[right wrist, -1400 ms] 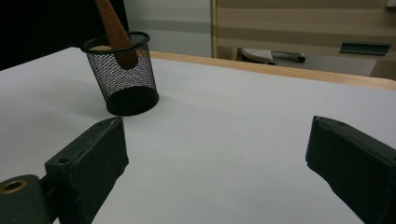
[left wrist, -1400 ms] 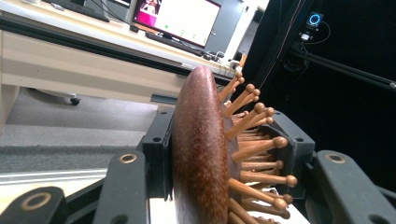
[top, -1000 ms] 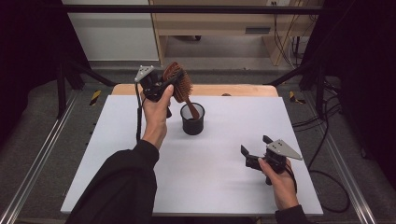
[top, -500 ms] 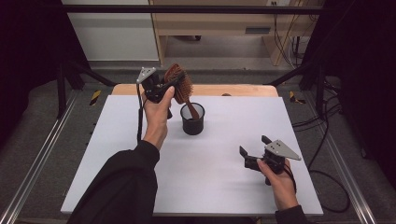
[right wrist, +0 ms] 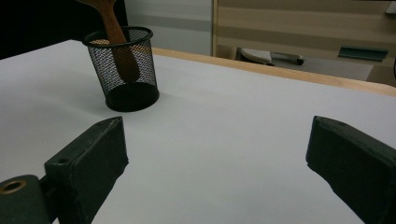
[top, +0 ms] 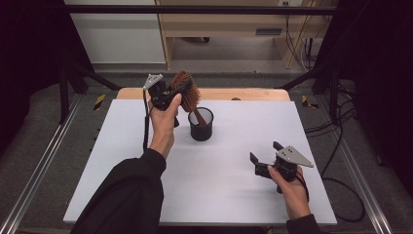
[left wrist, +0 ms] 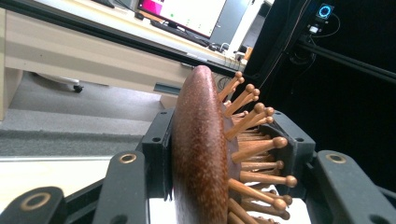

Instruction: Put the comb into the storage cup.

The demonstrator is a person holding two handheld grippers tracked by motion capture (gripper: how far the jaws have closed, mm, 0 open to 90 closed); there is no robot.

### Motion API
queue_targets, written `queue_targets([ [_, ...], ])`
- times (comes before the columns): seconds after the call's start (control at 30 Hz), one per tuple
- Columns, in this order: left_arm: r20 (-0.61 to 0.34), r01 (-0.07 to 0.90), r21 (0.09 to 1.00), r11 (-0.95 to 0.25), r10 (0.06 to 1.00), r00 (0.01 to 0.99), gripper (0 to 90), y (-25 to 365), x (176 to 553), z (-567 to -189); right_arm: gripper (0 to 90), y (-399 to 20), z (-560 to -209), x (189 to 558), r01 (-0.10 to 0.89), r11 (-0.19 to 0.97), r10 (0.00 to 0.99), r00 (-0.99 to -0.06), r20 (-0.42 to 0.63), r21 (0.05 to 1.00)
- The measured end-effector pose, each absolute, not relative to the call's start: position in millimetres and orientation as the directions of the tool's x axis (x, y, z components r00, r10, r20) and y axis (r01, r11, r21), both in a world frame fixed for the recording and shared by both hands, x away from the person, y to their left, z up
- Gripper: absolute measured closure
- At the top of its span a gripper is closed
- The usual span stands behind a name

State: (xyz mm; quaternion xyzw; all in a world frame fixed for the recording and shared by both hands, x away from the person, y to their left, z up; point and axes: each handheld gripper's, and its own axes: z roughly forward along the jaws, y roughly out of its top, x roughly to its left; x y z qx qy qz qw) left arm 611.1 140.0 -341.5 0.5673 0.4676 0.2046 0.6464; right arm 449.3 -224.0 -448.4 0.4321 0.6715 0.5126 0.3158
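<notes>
While the left gripper (top: 179,91) hung above the far-left part of the white table (top: 146,161), its 2 jaws were clamped on the head of a wooden hairbrush (top: 187,96). Seen from the left gripper view, one jaw pressed the smooth brown back of the brush (left wrist: 198,154) and the other sat among the ball-tipped wooden bristles. From the high view the brush stood tilted, head up and leaning toward the left hand (top: 164,126), with its handle running down into a black mesh cup (top: 201,124). That cup stood upright on the table, just beside the left hand and toward the far middle of the surface. The right gripper view showed the handle's rounded end inside the cup (right wrist: 123,67), leaning against the mesh wall; whether it touched the bottom could not be told.

Well apart from the cup, the right gripper (top: 265,158) was held low over the near-right part of the table by the right hand (top: 292,187). Its 2 jaws stood wide apart with nothing between them, and bare white tabletop (right wrist: 224,140) lay in the gap. A wooden edge strip (top: 253,94) ran along the table's far side.
</notes>
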Motion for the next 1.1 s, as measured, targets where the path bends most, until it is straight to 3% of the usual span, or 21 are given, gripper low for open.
queue_targets([
  [1.1,-0.375,0.297,0.921,0.251,0.78,0.501,49.5,121.6,618.3,-362.4,4.7,-221.7,-450.3,451.6,0.266,0.102,0.9,-0.435,0.025,0.959],
])
